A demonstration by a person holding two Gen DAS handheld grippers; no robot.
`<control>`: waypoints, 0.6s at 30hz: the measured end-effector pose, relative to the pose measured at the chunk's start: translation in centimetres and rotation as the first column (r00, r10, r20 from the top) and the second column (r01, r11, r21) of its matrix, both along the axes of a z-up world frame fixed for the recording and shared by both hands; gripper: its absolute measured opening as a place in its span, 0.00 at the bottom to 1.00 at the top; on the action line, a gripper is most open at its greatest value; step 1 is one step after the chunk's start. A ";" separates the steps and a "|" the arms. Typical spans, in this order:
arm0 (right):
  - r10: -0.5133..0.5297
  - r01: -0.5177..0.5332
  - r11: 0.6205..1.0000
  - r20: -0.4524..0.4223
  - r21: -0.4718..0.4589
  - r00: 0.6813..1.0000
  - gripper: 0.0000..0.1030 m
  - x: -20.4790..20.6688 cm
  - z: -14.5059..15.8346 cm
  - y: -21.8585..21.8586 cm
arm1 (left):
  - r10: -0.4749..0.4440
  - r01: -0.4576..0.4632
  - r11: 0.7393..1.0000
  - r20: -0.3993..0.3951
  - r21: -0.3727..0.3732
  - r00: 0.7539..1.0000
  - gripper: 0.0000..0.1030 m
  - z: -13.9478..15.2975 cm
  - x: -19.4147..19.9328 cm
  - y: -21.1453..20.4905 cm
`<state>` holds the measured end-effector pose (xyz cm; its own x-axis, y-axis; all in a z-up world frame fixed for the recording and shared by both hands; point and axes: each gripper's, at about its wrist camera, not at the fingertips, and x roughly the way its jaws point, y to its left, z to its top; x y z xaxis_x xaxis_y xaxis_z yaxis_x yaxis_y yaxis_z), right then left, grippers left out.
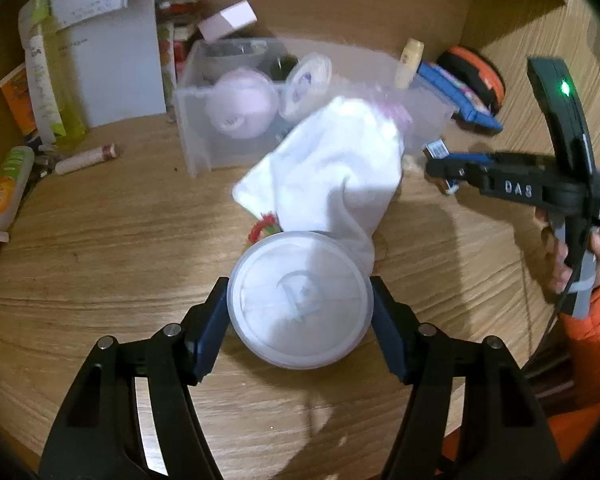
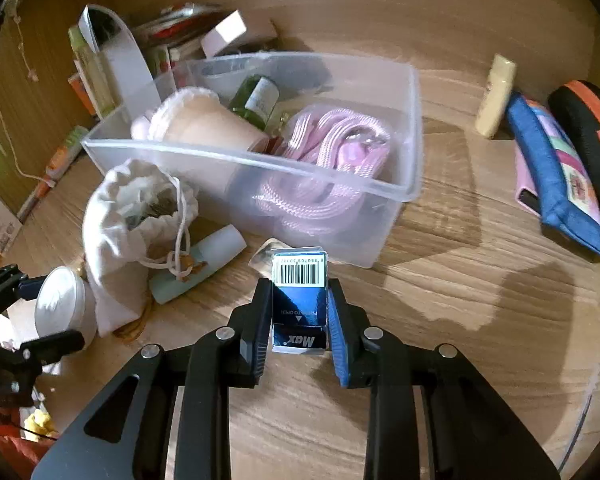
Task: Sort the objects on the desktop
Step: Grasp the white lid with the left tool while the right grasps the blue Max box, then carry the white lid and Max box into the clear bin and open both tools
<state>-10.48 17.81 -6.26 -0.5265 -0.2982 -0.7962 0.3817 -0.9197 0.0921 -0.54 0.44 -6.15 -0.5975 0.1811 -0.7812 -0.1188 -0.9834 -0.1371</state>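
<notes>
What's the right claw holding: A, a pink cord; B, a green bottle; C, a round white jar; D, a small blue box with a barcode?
D: the right claw is shut on the blue box, barcode label facing the camera, in front of the clear bin.

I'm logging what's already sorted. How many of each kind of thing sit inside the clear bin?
Pink strap: 1
Green bottle: 1
Beige cup: 1
Total seen in the clear bin: 3; others are too hidden to name.
</notes>
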 end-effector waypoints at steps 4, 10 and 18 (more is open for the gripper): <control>-0.007 0.005 0.999 -0.032 -0.043 0.999 0.23 1.0 1.6 0.8 | 0.016 -0.015 1.000 -0.048 0.019 0.999 0.64 1.8 0.0 -0.6; -0.024 0.014 0.995 -0.102 -0.098 0.995 0.23 2.1 4.7 1.5 | 0.052 -0.049 0.998 -0.110 0.027 0.993 0.64 4.4 -1.8 -1.7; -0.037 0.013 0.991 -0.176 -0.136 0.984 0.23 2.4 7.5 1.4 | 0.075 -0.071 0.997 -0.188 0.026 0.979 0.64 7.8 -5.3 -2.7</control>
